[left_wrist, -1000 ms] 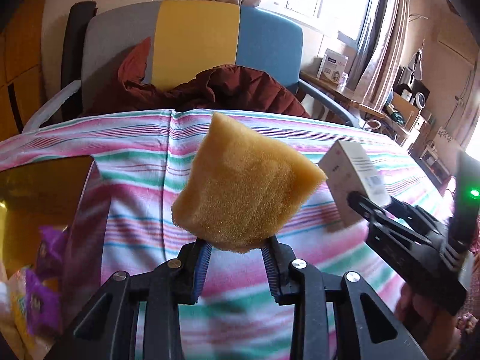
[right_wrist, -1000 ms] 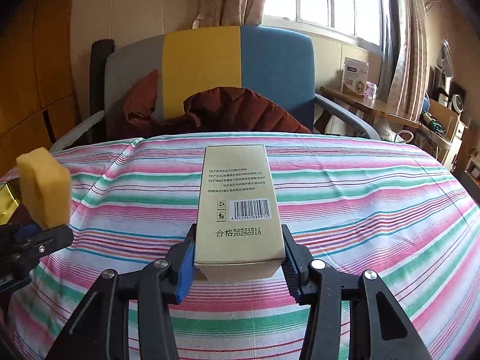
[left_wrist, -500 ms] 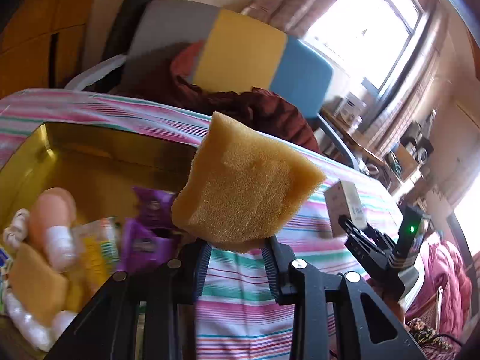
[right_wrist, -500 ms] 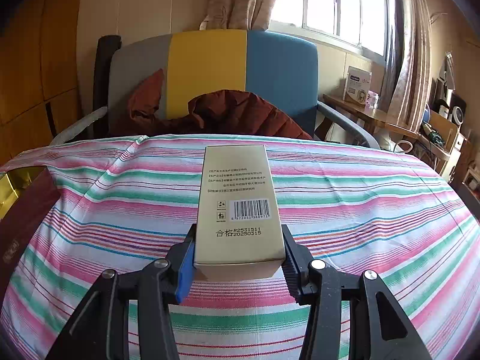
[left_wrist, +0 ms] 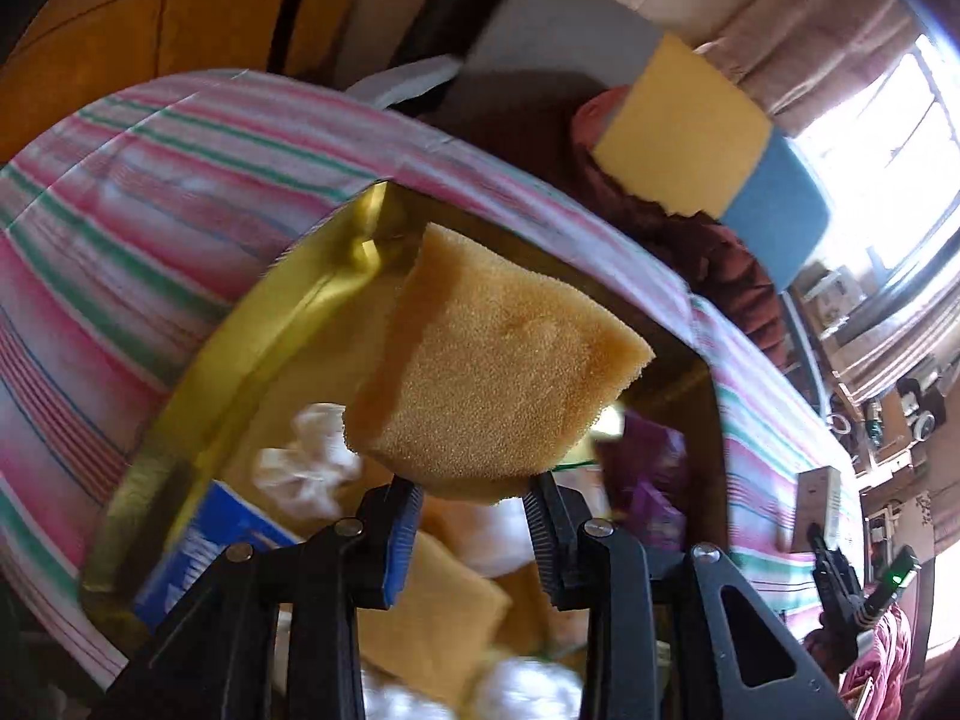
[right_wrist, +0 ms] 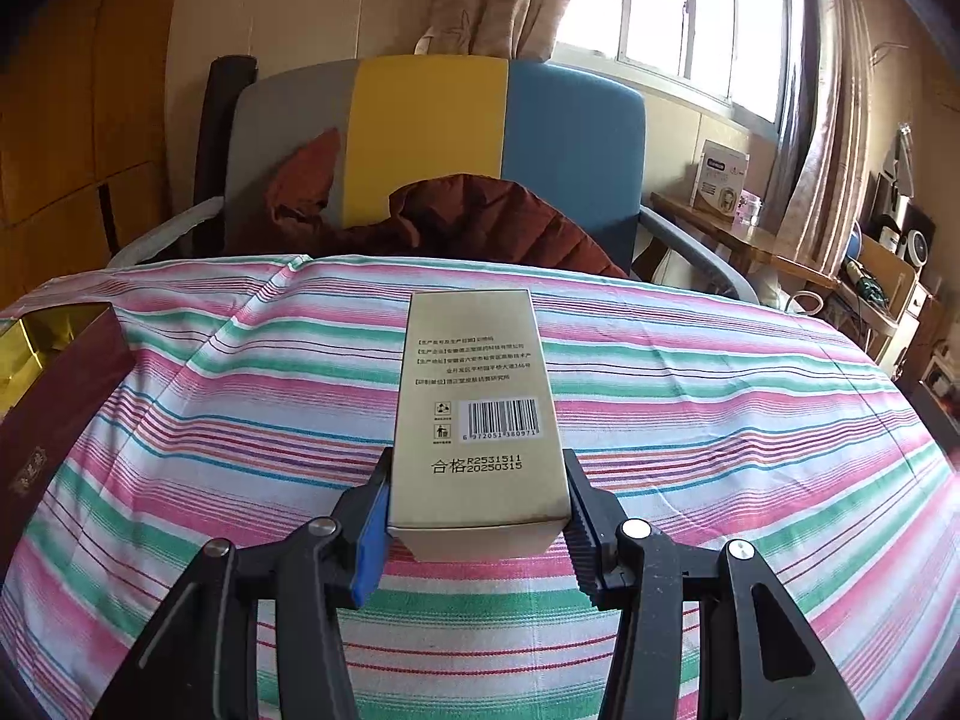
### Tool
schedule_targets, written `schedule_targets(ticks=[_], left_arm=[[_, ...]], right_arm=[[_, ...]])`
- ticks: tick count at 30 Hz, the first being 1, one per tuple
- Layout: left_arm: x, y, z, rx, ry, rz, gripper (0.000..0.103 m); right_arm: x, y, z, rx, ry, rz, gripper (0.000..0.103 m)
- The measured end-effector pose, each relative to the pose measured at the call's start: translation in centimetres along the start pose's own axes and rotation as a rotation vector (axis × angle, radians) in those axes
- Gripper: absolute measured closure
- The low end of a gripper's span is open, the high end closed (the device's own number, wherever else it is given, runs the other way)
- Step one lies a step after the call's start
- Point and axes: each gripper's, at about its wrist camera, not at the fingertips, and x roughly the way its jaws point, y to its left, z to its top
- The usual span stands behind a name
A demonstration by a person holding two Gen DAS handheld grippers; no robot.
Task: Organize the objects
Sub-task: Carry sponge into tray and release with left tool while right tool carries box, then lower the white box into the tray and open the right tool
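Both hand-held grippers (left_wrist: 471,516) (right_wrist: 477,516) clamped

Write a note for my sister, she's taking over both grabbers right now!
Left gripper: shut on the yellow sponge, held above the open gold box.
Right gripper: shut on the tan carton, above the striped cloth.
Done: the box already holds a blue pack, another sponge and wrapped items.
Left: probably drop the sponge in, then bring the carton over.
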Motion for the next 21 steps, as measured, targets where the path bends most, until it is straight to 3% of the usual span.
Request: schedule_targets(ticks=[4,7,9,12,21], left_arm=[[1.1,2.9,0.8,-0.067,0.064,0.014,0.070],[1.2,3.8,1.0,-0.086,0.079,0.028,0.064],[0.9,3.9,0.8,-0.084,0.068,0.043,0.054],[0.4,3.8,0.4,-0.063,0.054,0.039,0.049],[-2.7,3.9,-2.1,-0.043,-0.081,-0.006,0.049]], right_arm=[[-0.5,0.7,0.2,-0.023,0.012,0.013,0.053],[-1.4,1.6,0.6,-0.025,0.004,0.046,0.053],[-2.2,2.3,1.0,-0.013,-0.004,0.078,0.053],[-3.3,4.1,2.2,-0.015,-0.024,0.137,0.053],[-6.0,13.8,7.8,-0.176,-0.073,0.432,0.053]])
